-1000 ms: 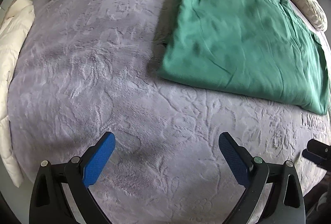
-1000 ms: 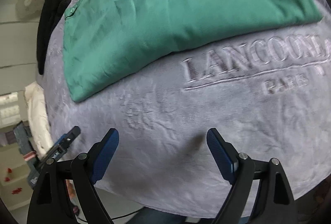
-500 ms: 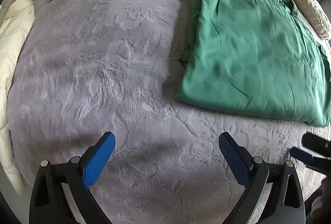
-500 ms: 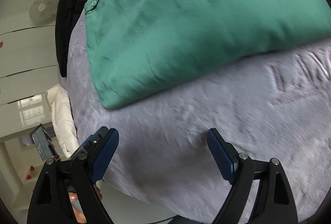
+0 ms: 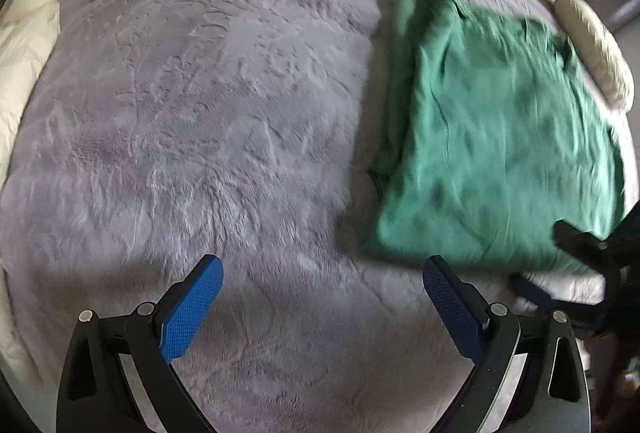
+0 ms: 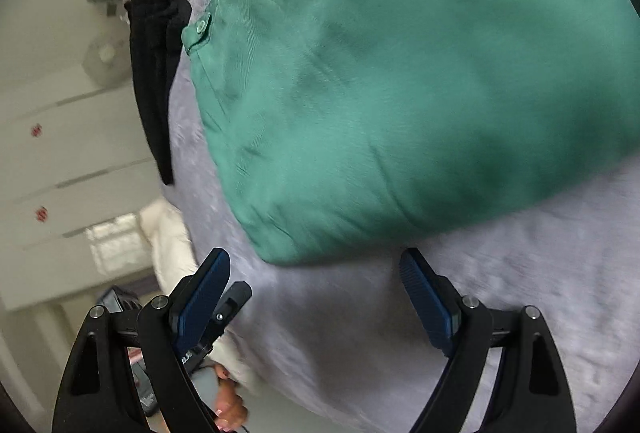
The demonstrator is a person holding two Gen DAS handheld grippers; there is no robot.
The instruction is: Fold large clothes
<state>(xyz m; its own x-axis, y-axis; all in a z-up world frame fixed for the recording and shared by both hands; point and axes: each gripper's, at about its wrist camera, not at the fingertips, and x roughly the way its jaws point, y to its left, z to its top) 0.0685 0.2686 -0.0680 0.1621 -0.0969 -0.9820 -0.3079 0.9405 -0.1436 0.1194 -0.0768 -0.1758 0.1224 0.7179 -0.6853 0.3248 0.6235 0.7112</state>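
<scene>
1. The green shirt [image 6: 420, 81] is cut off at the top and right of the right wrist view, and its far edge is blurred in the left wrist view.
2. The shirt is seen folded flat on the grey blanket [image 5: 200, 113], near a black garment [image 6: 154, 73] draped over the blanket's edge.
3. The left gripper [image 5: 322, 297] is held spread over bare blanket, nothing between its pads.
4. The right gripper [image 6: 314, 293] is held spread just short of the shirt's near corner.
</scene>
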